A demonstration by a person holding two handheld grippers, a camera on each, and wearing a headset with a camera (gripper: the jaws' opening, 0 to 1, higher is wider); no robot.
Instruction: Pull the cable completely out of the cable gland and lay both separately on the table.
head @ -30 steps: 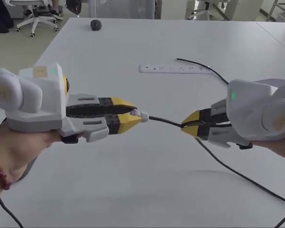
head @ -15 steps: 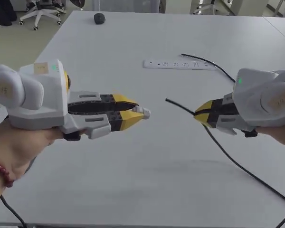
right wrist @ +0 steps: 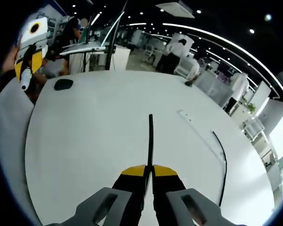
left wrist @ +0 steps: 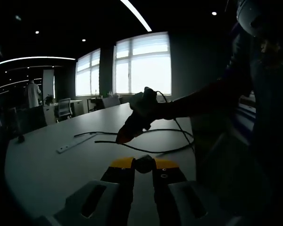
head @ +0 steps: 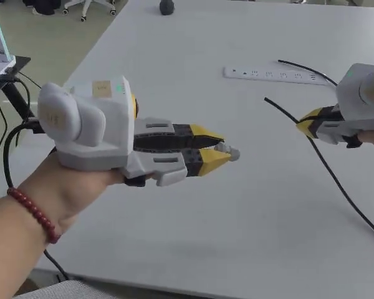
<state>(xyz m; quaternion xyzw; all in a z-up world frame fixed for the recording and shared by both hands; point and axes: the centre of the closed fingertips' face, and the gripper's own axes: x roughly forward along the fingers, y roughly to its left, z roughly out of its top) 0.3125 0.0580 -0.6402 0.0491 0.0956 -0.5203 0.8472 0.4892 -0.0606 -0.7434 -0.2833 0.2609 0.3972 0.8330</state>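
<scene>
1. One power strip (head: 277, 75) lies at 1 o'clock from the left gripper (head: 223, 147), one mouse (head: 167, 7) at 11.
2. Its jaws pinch the one cable gland (head: 230, 152); the right gripper (head: 302, 123), at 3 o'clock, pinches the one cable (head: 336, 184), apart.

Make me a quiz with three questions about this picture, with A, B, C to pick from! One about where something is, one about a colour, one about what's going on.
1. Where is the power strip?
A. flat on the table
B. in a gripper
C. on the floor

2. What colour is the cable?
A. red
B. black
C. white

3. How do the cable and the cable gland stand?
A. cable threaded through the gland
B. cable knotted around it
C. fully apart

Answers:
1 A: it lies on the white table, beyond both grippers.
2 B: it shows black against the table.
3 C: the left gripper pinches the gland, the right gripper pinches the cable, and its free end hangs in open air.
</scene>
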